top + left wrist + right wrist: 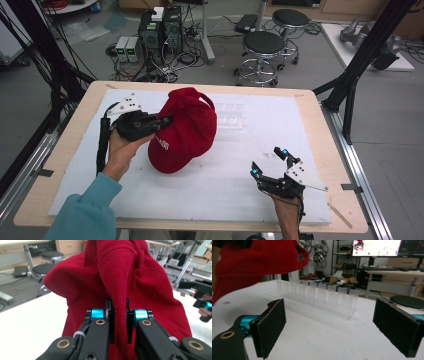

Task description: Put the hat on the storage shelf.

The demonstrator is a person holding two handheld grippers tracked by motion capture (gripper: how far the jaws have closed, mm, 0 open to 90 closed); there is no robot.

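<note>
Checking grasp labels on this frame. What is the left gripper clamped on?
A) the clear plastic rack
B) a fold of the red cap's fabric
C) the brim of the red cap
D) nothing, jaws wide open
B: in the left gripper view the left gripper has its jaws pinched shut on a raised fold of the red cap, while the clear plastic rack stands apart on the table.

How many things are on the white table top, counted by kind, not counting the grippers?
Red cap: 1
Clear rack: 1
Total: 2
</note>
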